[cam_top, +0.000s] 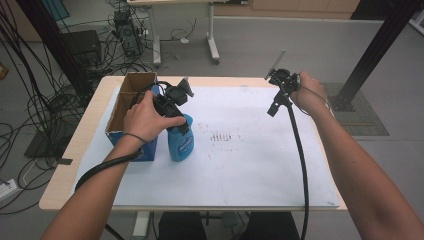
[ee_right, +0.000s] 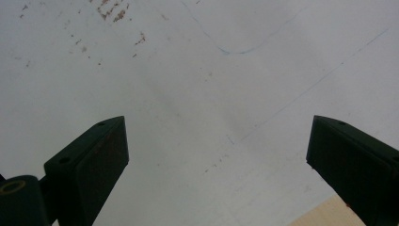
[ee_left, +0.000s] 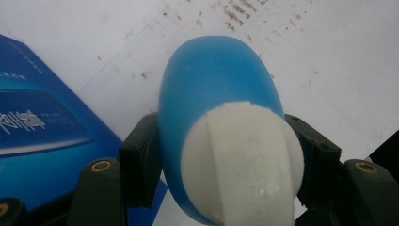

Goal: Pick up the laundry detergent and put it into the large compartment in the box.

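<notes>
Currently you are holding the blue bottle (cam_top: 181,144) with the left tool (cam_top: 172,107), its jaws clamped on the neck just under the white cap (ee_left: 242,160); the left gripper view is showing both pads pressed against opposite sides of the blue shoulder. The bottle is standing upright on the white sheet of the bench (cam_top: 250,165), just beside the open cardboard box (cam_top: 131,95), near its blue front face (ee_left: 37,136). Judging from this, the step in hand is moving the bottle, either out from or toward the box. Since the grip is sitting high on a smooth rounded neck, you are risking a swing of the body below, so be lifting straight up and slowly, keeping the tool level, and be clearing the box wall before travelling sideways. The right tool (cam_top: 280,90) is hanging above the far right part of the bench with jaws spread wide and nothing between them; it is well apart from the bottle, and bringing it nearer would be letting you steady the base if it starts tilting.
</notes>
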A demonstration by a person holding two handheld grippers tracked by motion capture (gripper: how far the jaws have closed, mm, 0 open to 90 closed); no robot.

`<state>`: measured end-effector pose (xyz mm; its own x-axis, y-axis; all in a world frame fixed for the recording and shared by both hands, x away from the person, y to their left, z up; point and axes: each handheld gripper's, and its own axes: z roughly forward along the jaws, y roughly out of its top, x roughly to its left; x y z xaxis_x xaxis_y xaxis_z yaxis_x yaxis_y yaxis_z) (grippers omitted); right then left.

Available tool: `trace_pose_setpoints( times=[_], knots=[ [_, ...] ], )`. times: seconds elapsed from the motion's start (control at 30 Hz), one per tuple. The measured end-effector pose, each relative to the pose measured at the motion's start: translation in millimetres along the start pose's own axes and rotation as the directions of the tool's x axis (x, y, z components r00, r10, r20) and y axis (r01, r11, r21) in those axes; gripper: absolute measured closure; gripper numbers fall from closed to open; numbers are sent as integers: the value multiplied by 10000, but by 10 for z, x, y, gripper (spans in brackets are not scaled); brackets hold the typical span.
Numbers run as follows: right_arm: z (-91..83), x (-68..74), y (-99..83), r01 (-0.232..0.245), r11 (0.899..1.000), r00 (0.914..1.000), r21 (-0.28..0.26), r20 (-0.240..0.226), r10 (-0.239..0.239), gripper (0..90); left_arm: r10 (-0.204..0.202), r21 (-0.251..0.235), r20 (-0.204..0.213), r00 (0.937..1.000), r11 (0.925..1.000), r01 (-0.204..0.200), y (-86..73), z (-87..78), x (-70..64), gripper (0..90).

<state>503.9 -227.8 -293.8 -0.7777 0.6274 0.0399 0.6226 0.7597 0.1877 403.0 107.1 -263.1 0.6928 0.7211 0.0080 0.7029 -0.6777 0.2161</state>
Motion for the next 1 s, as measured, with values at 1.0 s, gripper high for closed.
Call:
trace_pose_setpoints(
  times=[1.0],
  knots=[
    [1,74,37,102,9999,9999,-44,-78,-103,58,-471,-732,-398,9981,9963,441,242,-1156,-182,372]
  ],
)
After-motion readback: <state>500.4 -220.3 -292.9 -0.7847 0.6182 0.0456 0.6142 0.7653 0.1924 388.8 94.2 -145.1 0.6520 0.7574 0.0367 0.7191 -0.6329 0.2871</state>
